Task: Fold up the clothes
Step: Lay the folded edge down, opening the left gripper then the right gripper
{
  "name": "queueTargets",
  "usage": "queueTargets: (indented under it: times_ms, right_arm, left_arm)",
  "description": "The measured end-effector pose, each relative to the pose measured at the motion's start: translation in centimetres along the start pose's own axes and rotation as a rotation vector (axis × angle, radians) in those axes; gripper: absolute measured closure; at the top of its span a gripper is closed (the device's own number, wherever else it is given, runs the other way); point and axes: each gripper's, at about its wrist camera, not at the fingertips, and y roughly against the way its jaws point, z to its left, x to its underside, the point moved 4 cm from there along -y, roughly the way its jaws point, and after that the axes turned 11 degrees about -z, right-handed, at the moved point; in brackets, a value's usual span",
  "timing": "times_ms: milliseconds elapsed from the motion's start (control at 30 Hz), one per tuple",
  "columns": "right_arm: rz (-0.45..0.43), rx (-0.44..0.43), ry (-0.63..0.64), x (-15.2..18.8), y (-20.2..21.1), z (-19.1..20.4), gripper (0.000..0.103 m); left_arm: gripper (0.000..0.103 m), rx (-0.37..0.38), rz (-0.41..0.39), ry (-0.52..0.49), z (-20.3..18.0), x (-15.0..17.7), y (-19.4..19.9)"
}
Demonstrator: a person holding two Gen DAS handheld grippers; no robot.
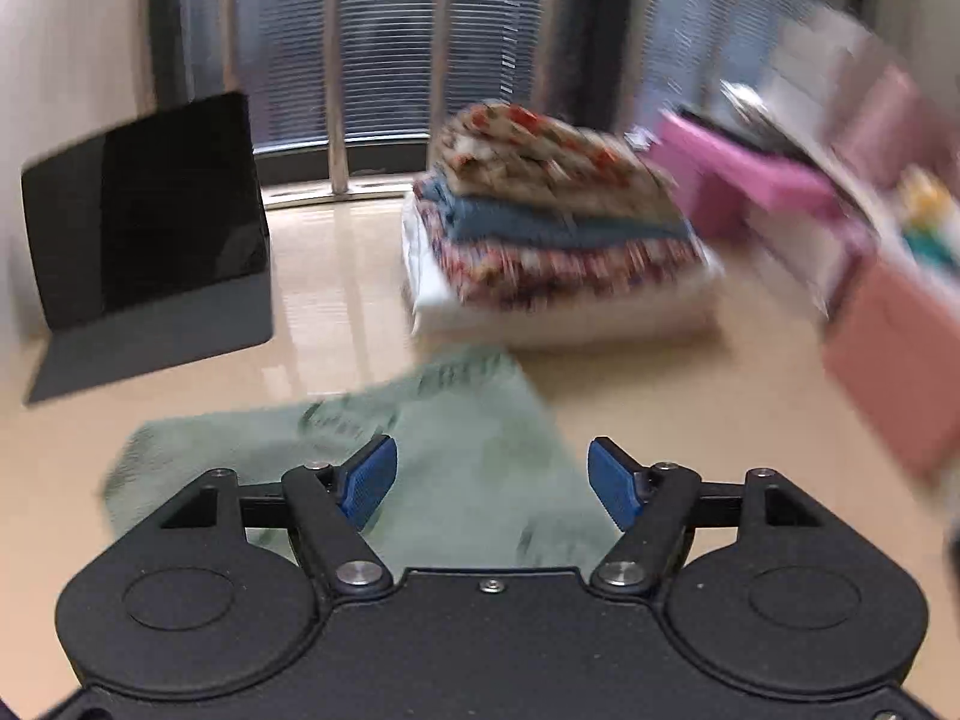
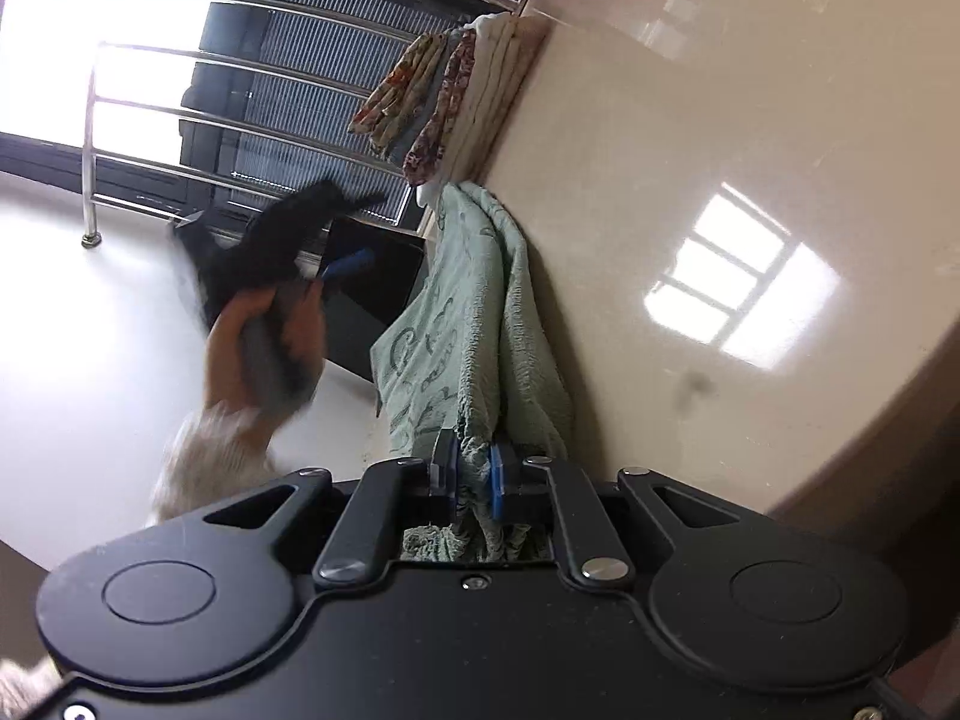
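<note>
Done: folded stack (image 1: 558, 210) sits on the bench (image 1: 336, 276).
Left: green cloth (image 1: 480, 468) unfolded.
Left hand-held gripper (image 1: 492, 480): released.
Right hand-held gripper (image 2: 474, 480): grasping the green cloth.

The left gripper (image 1: 492, 483) hovers with its two blue-padded fingers (image 1: 367, 483) spread wide apart, nothing caught between them, poised just above the green cloth (image 1: 480, 480) lying on the table. In the right wrist view the same gripper appears blurred, gripped by the person's bare left hand (image 2: 264, 348), a pale knitted cuff at the wrist, held away from the cloth. The right gripper (image 2: 474, 480) is tipped sideways, its blue pads (image 2: 495, 483) pressed close together and pinching a bunched fold of the green cloth, which hangs stretched from its jaws.
</note>
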Motion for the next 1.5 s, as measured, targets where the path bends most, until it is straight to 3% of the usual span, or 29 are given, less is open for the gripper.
queueTargets:
  times_ms: [67, 133, 267, 467, 567, 633, 800, 1000, 1167, 1267, 1400, 1467, 1500]
  right_arm:
    - [-0.003, 0.013, 0.012, 0.0, 0.1, 0.1, 0.09]
    - [-0.015, 0.022, 0.034, -0.1, 0.4, 0.3, 0.09]
    - [-0.036, 0.028, 0.079, -0.2, 1.0, 0.8, 0.093]
    - [-0.029, 0.061, 0.119, 0.0, 1.3, 1.0, 0.09]
    - [-0.047, 0.083, 0.213, -0.2, 2.1, 1.9, 0.075]
    - [-0.075, 0.101, 0.308, -0.6, 2.9, 3.0, 0.057]
    - [-0.165, 0.138, 0.569, -2.7, 3.9, 5.9, 0.043]
    - [-0.03, 0.157, 0.749, -5.1, -0.6, 7.9, 0.041]
    - [0.176, 0.183, 0.848, -5.7, -6.9, 8.6, 0.041]
    - [0.249, 0.23, 0.884, -5.2, -9.7, 8.0, 0.041]
    - [0.291, 0.273, 0.898, -4.2, -11.5, 6.7, 0.043]
    - [0.297, 0.253, 0.863, -3.7, -11.6, 6.4, 0.071]
    - [0.3, 0.244, 0.844, -3.5, -11.6, 6.2, 0.091]
  left_arm:
    - [0.035, 0.008, 0.02, -0.089, -0.1, 2.5, 2.6]
    - [0.046, 0.034, 0.035, -0.132, -0.1, 4.7, 4.8]
    - [0.063, 0.09, 0.086, -0.129, 0.2, 9.1, 8.2]
    - [0.065, 0.127, 0.123, -0.13, -0.2, 13.3, 9.7]
    - [0.063, 0.117, 0.086, -0.157, -0.7, 14.0, 9.9]
    - [0.062, 0.103, 0.075, -0.18, -1.1, 14.0, 10.0]
    - [0.053, 0.062, 0.042, -0.243, -2.0, 14.0, 10.7]
    - [0.048, 0.16, -0.019, -0.262, -3.8, 14.4, 15.5]
    - [0.046, 0.212, 0.041, -0.378, -6.1, 16.3, 17.1]
    - [0.046, 0.204, 0.067, -0.458, -6.8, 17.4, 17.0]
    - [0.046, 0.22, 0.099, -0.454, -6.4, 17.6, 16.7]
    - [0.046, 0.227, 0.116, -0.446, -5.8, 17.7, 16.8]
    - [0.046, 0.23, 0.125, -0.446, -5.5, 17.7, 16.9]
